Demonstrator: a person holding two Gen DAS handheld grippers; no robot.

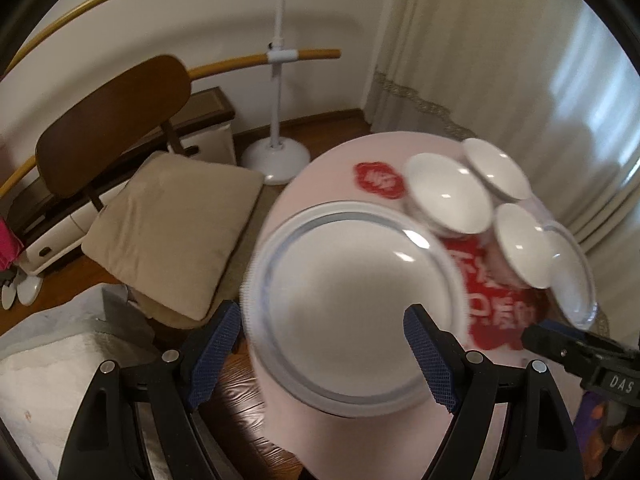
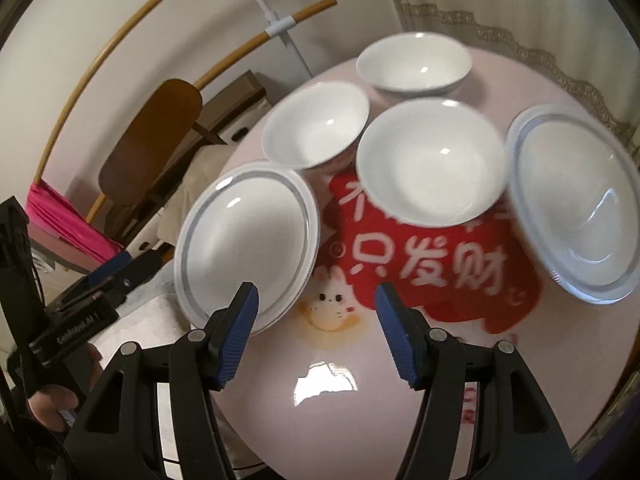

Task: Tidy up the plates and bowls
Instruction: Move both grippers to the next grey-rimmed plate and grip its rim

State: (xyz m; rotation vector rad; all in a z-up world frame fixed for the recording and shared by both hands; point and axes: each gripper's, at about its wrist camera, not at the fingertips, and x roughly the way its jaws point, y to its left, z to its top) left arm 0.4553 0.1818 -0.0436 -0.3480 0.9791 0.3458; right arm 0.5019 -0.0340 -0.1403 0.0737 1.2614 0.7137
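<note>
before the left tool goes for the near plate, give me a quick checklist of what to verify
1. Left tool open wide enough: ok, fingers spread, nothing held.
2. Left tool lined up with the near plate: ok, the rim sits between its fingers.
3. Right tool empty and out of the way: ok, open over bare table.
4. Near plate free of the three bowls: ok, a gap shows.
5. Second plate sitting flat: cannot tell, blurred.
6. Left fingers touching the rim: cannot tell.

Round pink table [image 2: 340, 420], two plates [image 2: 244, 240], three bowls [image 2: 430, 168]
</note>
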